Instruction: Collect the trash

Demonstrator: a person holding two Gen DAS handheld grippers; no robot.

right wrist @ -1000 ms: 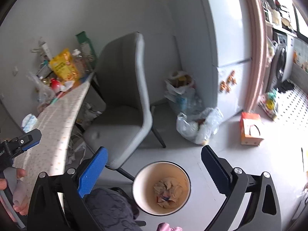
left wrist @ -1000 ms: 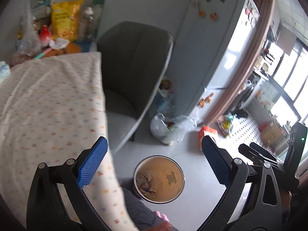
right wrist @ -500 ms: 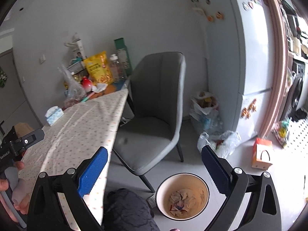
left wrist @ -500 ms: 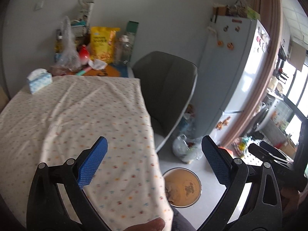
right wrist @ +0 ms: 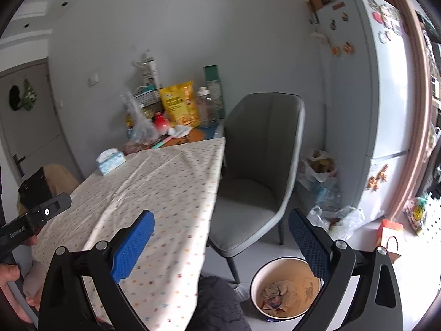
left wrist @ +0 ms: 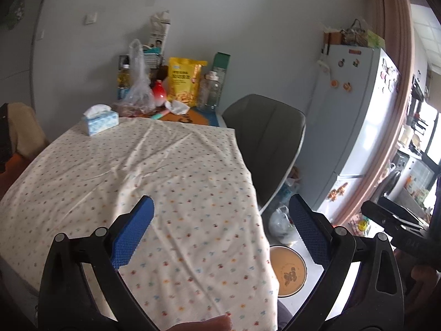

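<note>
A round waste bin (right wrist: 286,289) stands on the floor by the table's near right corner, with crumpled paper (right wrist: 275,293) inside; it also shows in the left wrist view (left wrist: 288,271). A crumpled white tissue (left wrist: 177,107) lies at the table's far end, also seen in the right wrist view (right wrist: 179,131). My left gripper (left wrist: 220,234) is open and empty above the dotted tablecloth (left wrist: 137,171). My right gripper (right wrist: 220,245) is open and empty, held above the table's right edge and the bin.
A grey chair (right wrist: 256,171) stands at the table's right side. A tissue box (left wrist: 99,120), yellow snack bag (left wrist: 184,81), bottles and a plastic bag crowd the far end. A fridge (right wrist: 374,104) and floor bags (right wrist: 330,215) stand to the right.
Both grippers have risen and tilted up from over the bin toward the table. The table top and far wall now fill the views. Both stay open and empty.
</note>
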